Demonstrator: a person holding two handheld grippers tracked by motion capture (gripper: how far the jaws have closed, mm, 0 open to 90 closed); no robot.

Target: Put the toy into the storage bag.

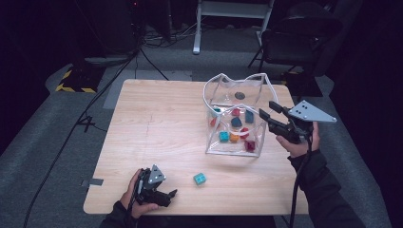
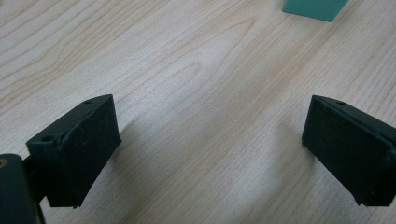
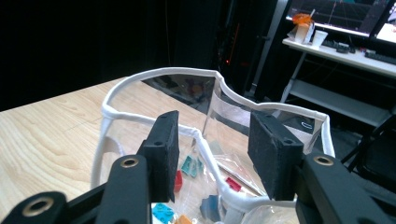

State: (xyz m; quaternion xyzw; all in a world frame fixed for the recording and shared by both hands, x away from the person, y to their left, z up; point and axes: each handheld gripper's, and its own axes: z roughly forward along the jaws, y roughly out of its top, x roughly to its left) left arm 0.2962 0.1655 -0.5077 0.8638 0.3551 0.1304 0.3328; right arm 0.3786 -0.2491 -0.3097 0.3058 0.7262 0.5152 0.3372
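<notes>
From the high view, a clear plastic bag (image 1: pixel 236 121) with a white rim stands open-mouthed upward at the wooden table's (image 1: pixel 157 133) far right, with coloured blocks (image 1: pixel 235 128) inside. A teal cube (image 1: pixel 199 178) lies well apart near the front edge.

In the left gripper view, the left gripper (image 2: pixel 210 149) is spread wide over bare wood, empty.

In the right gripper view, the right gripper (image 3: pixel 212 149) straddles the bag's rim (image 3: pixel 205 144), released.

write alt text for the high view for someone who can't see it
A clear plastic bag with a white rim stands on a light wooden table, holding small coloured blocks. The right gripper hovers open at its edge; the left gripper rests near a lone teal block.
</notes>
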